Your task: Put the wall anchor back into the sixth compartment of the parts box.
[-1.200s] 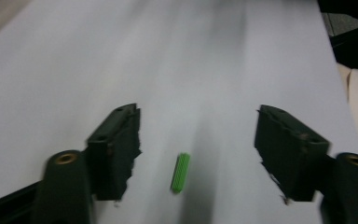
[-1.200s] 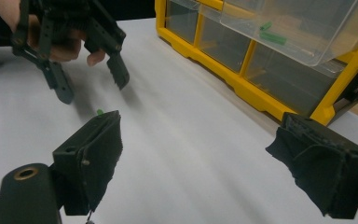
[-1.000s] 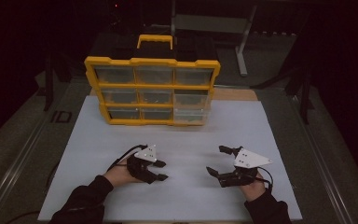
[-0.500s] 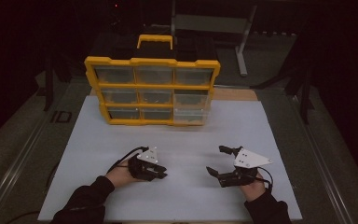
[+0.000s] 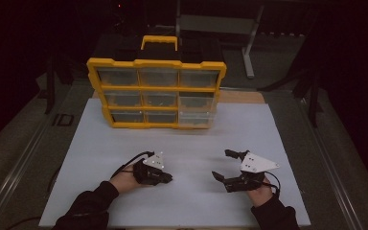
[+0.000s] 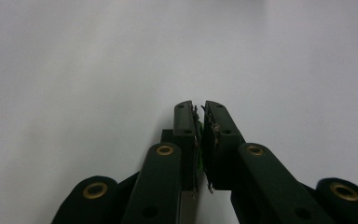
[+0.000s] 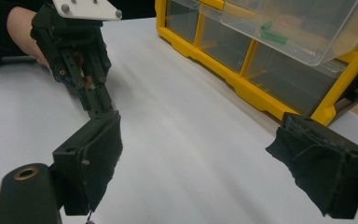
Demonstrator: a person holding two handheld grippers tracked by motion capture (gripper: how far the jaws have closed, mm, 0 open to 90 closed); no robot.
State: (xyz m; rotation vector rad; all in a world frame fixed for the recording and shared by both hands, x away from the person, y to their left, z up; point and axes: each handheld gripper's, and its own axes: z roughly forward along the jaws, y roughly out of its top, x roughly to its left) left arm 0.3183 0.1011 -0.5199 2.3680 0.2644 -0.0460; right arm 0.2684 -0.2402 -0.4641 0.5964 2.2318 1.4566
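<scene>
nothing looks begun: yellow plastic drawer organiser (image 5: 156, 93) upper centre untouched; left gripper (image 5: 165, 178) jaws together, right gripper (image 5: 224, 165) jaws apart, both empty.

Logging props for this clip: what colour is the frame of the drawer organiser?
Yellow, with clear drawers; the organiser shows best in the high view.

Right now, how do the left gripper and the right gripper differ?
The left gripper has its jaws closed together with nothing visible between them, while the right gripper has its jaws spread wide apart. The left gripper's grey plate looks smaller in the high view than the right gripper's plate. Both are black, hand-held, trail a cable, and sit low over the white table in front of the yellow drawer organizer.
</scene>
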